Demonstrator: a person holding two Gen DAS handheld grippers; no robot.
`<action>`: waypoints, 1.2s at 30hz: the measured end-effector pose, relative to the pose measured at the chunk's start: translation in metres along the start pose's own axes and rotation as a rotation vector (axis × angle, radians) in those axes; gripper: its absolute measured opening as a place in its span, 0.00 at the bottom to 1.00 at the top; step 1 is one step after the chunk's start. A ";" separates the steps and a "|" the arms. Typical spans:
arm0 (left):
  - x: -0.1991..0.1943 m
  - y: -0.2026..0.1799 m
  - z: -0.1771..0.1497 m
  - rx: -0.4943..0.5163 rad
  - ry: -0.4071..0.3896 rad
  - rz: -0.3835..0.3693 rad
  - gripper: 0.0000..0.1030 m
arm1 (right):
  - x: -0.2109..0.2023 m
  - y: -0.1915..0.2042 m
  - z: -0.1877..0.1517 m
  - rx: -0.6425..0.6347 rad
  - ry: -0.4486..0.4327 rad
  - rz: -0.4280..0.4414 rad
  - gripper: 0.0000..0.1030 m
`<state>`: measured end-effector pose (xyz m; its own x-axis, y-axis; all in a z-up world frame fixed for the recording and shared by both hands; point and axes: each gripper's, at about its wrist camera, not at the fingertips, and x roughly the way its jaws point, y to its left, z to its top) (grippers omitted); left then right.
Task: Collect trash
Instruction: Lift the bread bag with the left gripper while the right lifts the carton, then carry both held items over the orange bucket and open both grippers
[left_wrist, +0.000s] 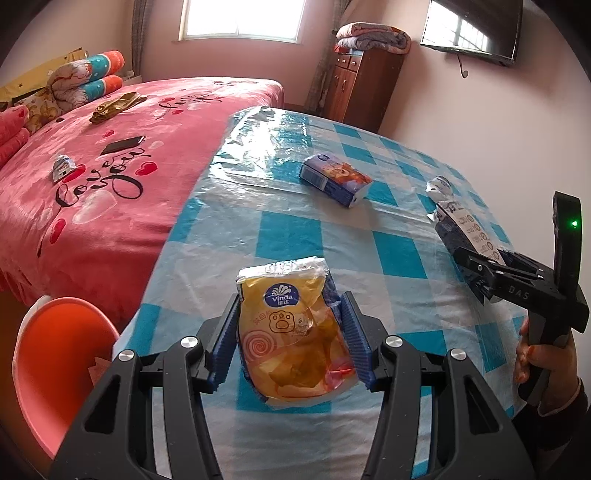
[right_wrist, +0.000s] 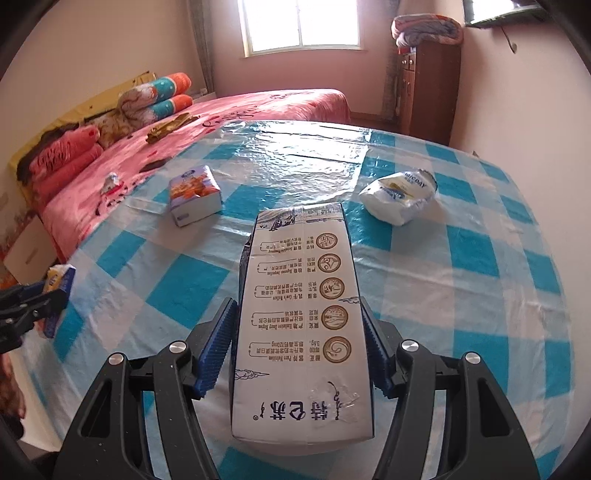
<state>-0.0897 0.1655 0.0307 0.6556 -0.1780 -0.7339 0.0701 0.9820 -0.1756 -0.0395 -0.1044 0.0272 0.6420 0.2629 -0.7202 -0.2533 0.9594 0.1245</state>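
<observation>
My left gripper (left_wrist: 291, 299) is shut on a crumpled yellow tissue wrapper (left_wrist: 295, 343) over the near edge of the checked table (left_wrist: 399, 254). In the right wrist view that wrapper (right_wrist: 59, 275) shows at the far left in the left gripper (right_wrist: 55, 295). My right gripper (right_wrist: 297, 304) is shut on a white and dark-blue milk carton (right_wrist: 303, 369), which lies lengthwise between the blue pads. From the left wrist view the carton (left_wrist: 458, 221) sticks out of the right gripper (left_wrist: 476, 266). A crumpled white bag (right_wrist: 399, 197) lies past the carton, to the right.
A blue tissue pack (right_wrist: 194, 195) lies mid-table. A pink bed (left_wrist: 110, 184) borders the table's left side, with a phone (left_wrist: 122, 144) and a small wrapper (left_wrist: 62, 168) on it. An orange chair (left_wrist: 62, 350) stands at the near left corner. A wooden cabinet (left_wrist: 362, 85) stands behind.
</observation>
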 end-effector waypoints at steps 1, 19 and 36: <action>-0.002 0.002 0.000 -0.003 -0.005 0.000 0.53 | -0.002 0.002 0.001 0.005 -0.003 0.008 0.63; -0.072 0.083 -0.023 -0.115 -0.091 0.129 0.53 | -0.039 0.132 0.035 -0.079 0.026 0.395 0.63; -0.091 0.185 -0.075 -0.317 -0.058 0.282 0.53 | -0.008 0.314 0.026 -0.357 0.220 0.667 0.63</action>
<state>-0.1931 0.3583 0.0161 0.6578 0.1078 -0.7455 -0.3471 0.9217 -0.1730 -0.1049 0.1975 0.0899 0.1240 0.7098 -0.6934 -0.7756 0.5052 0.3783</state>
